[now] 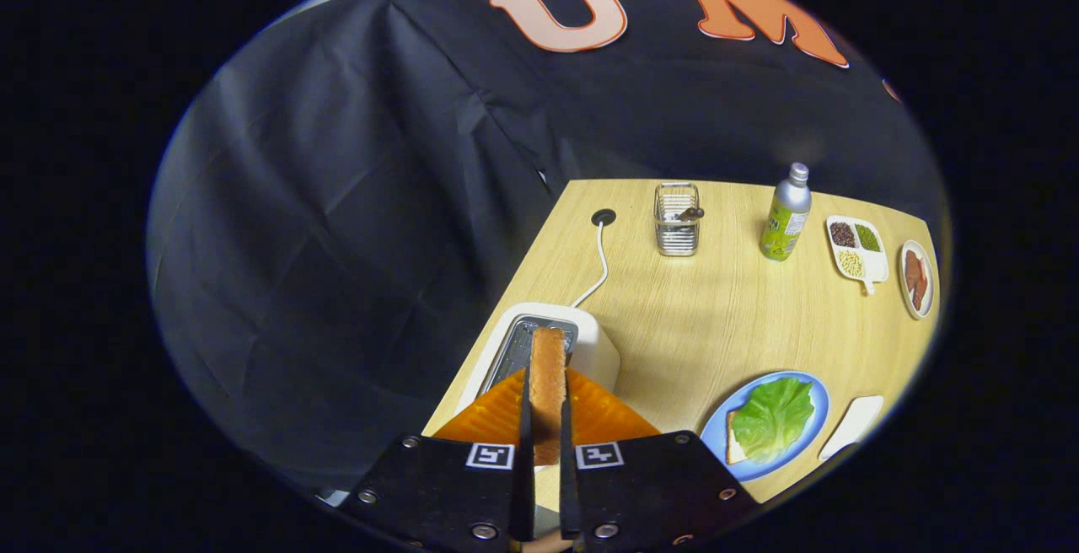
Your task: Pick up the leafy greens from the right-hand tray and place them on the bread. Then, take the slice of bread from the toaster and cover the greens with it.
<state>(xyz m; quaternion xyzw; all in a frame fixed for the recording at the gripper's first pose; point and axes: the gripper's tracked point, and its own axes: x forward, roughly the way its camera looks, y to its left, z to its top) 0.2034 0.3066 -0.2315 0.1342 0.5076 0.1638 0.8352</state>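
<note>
My gripper (pixel 546 384) is shut on a slice of bread (pixel 548 367), held edge-up between both fingers just above the slot of the white toaster (pixel 594 346). To the right of the fingers, on the wooden table, a blue plate (pixel 716 431) carries another slice of bread (pixel 735 448) with the leafy greens (pixel 774 418) lying on top of it. A white tray (pixel 853 425) lies just right of the plate, with nothing on the part I can see.
Beyond the toaster stand a wire holder (pixel 677 220) and a green-labelled bottle (pixel 786 214). A divided white dish of beans (pixel 856 251) and a small plate with brown pieces (pixel 916 279) sit at the far right. The toaster's cord (pixel 597 271) runs to a table hole.
</note>
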